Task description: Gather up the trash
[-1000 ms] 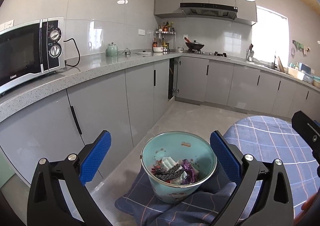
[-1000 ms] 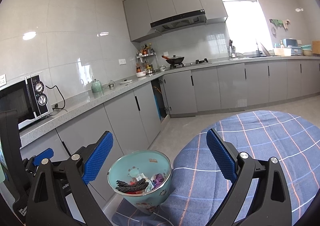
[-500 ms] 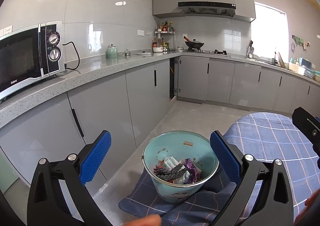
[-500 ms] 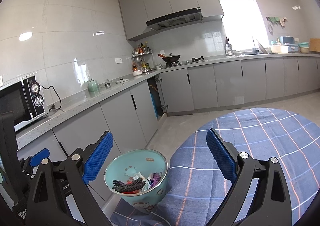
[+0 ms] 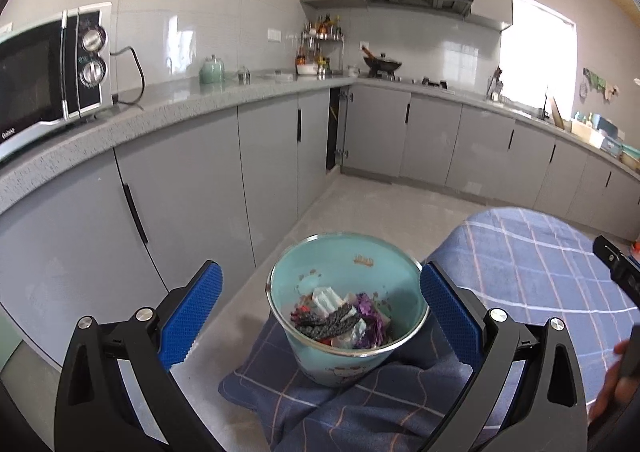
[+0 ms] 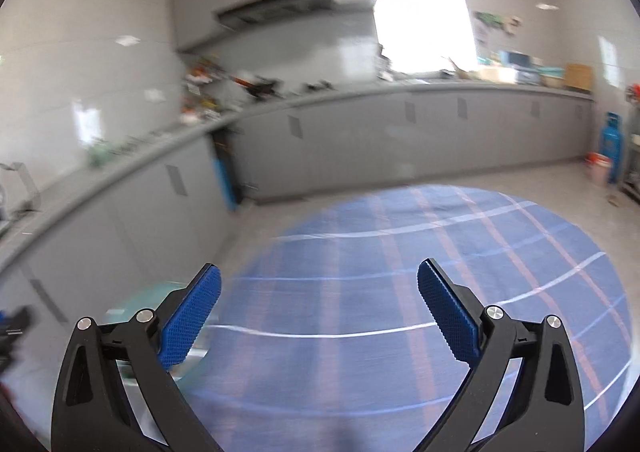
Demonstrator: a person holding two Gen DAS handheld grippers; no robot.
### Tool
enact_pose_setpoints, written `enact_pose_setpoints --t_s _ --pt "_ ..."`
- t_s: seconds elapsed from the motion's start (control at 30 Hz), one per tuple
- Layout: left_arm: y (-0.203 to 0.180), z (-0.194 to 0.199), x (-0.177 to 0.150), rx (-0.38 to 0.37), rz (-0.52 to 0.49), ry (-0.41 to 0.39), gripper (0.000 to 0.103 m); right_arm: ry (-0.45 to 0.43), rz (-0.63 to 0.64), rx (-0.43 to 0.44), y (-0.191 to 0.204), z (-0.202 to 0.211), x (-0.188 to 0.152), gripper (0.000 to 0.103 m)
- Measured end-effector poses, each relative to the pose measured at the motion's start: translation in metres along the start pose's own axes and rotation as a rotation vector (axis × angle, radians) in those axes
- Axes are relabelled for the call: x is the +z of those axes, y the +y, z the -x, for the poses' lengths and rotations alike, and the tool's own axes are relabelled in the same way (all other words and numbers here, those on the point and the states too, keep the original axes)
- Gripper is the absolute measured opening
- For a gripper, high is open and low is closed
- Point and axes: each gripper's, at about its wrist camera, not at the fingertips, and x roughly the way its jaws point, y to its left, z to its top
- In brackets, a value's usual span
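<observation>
Between the spread jaws of the left gripper (image 5: 320, 308) a teal bucket (image 5: 347, 308) is framed, standing upright on the edge of a tabletop covered with a blue checked cloth (image 5: 532, 264), its open mouth turned up and its long axis vertical. Trash (image 5: 340, 318) is seen piled in its bottom: dark strips, white paper and a purple scrap. The bucket is judged to lie straight ahead of and slightly below the left jaws, so the left gripper is taken to be the nearer one. Those jaws are held wide apart, holding nothing and touching nothing. The right gripper (image 6: 318, 308) is likewise seen with jaws fully spread and empty, pointed over the bare cloth; that view is smeared by motion blur, and only a pale teal patch at its lower left may be the bucket, so the bucket is judged to lie well to the left of the right jaws. No loose trash can be made out on the cloth in either view. A hand (image 5: 610, 384) shows at the right margin.
</observation>
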Motion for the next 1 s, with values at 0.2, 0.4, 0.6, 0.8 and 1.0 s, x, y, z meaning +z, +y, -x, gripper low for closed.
enact_pose_setpoints --t_s 0.2,0.4,0.6,0.8,1.0 --pt "-0.001 -0.031 -0.012 0.044 -0.017 0.072 0.097 0.165 -0.053 -0.256 -0.100 -0.080 0.000 0.097" --pt "-0.012 -0.054 -0.016 0.041 -0.055 0.112 0.097 0.261 -0.120 -0.396 -0.171 -0.122 -0.007 0.097" --pt "-0.023 -0.067 -0.016 0.019 -0.069 0.125 0.097 0.364 -0.202 -0.398 -0.197 -0.146 -0.017 0.097" --pt "-0.024 -0.074 -0.015 -0.002 -0.070 0.134 0.097 0.423 -0.187 -0.404 -0.192 -0.156 -0.017 0.098" --pt "-0.018 -0.079 -0.014 0.013 -0.050 0.160 0.097 0.434 -0.174 -0.415 -0.191 -0.160 -0.017 0.099"
